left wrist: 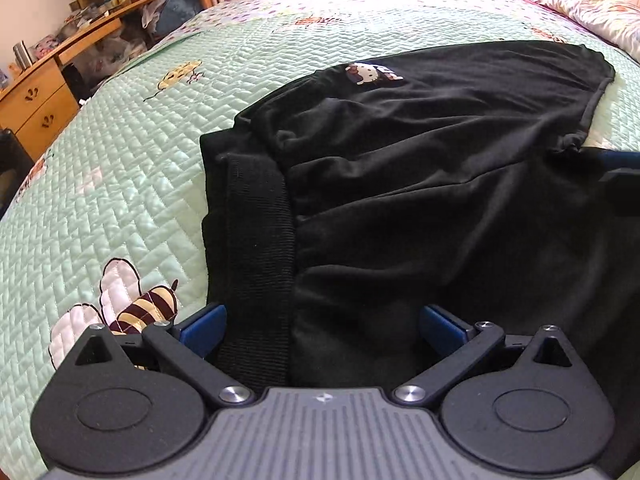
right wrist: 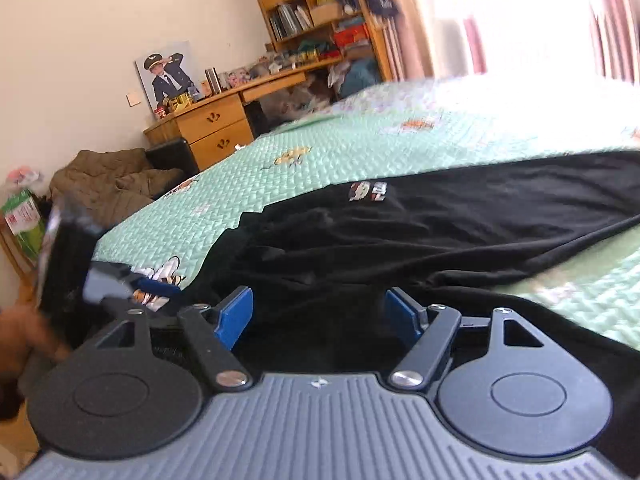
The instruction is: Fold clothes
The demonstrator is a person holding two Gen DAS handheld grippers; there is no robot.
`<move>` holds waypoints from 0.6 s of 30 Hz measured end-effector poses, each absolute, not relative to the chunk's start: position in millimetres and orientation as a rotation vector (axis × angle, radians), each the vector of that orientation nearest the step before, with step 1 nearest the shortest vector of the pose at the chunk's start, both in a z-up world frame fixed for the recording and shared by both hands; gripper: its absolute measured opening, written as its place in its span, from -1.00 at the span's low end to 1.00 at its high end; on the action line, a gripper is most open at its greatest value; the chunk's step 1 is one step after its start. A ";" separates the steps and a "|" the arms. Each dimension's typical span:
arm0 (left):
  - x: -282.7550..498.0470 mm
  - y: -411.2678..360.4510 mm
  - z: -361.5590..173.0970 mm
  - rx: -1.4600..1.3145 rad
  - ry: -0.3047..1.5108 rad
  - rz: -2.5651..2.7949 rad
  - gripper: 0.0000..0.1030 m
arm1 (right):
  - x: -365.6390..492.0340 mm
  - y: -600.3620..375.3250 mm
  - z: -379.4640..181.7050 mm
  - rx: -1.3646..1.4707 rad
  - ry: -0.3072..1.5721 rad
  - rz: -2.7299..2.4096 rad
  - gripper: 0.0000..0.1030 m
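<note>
Green quilted bed [left wrist: 120, 168]: one black garment [left wrist: 400, 200], two wide-spread grippers.

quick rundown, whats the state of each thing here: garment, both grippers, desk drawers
black garment: lying on the quilt, partly folded and wrinkled, cartoon patch facing up
left gripper: open, ribbed hem between its jaws, not pinched
right gripper: open over black cloth, nothing pinched
desk drawers: closed
</note>
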State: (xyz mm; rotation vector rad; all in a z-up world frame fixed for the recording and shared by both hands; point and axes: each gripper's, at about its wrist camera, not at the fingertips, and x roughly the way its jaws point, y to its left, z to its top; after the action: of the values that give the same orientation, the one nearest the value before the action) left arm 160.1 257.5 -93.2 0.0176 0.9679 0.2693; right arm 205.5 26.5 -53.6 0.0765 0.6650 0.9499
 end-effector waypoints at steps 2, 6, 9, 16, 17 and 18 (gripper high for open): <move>160.4 259.6 -94.1 -0.005 0.973 0.271 0.99 | 228.1 34.3 -68.6 0.084 0.724 0.942 0.45; 157.1 260.2 -96.3 -0.010 0.953 0.269 0.99 | 254.1 -4.3 -93.4 0.280 0.794 0.783 0.21; 155.8 259.1 -97.6 -0.013 0.940 0.274 0.99 | 250.9 -18.9 -86.7 0.299 0.773 0.739 0.23; 155.7 260.4 -97.3 -0.019 0.930 0.278 0.99 | 254.5 -7.3 -78.5 0.186 0.785 0.766 0.40; 155.3 260.3 -96.7 -0.021 0.931 0.279 0.99 | 259.5 -11.2 -85.4 0.178 0.834 0.726 0.38; 154.9 259.9 -95.7 -0.022 0.934 0.284 0.99 | 259.0 -22.3 -86.9 0.203 0.839 0.717 0.34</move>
State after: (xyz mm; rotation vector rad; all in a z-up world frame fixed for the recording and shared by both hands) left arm 154.9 259.9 -95.7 -0.0221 0.9338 0.2840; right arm 259.0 -22.3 -86.9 0.2034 0.8391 0.7169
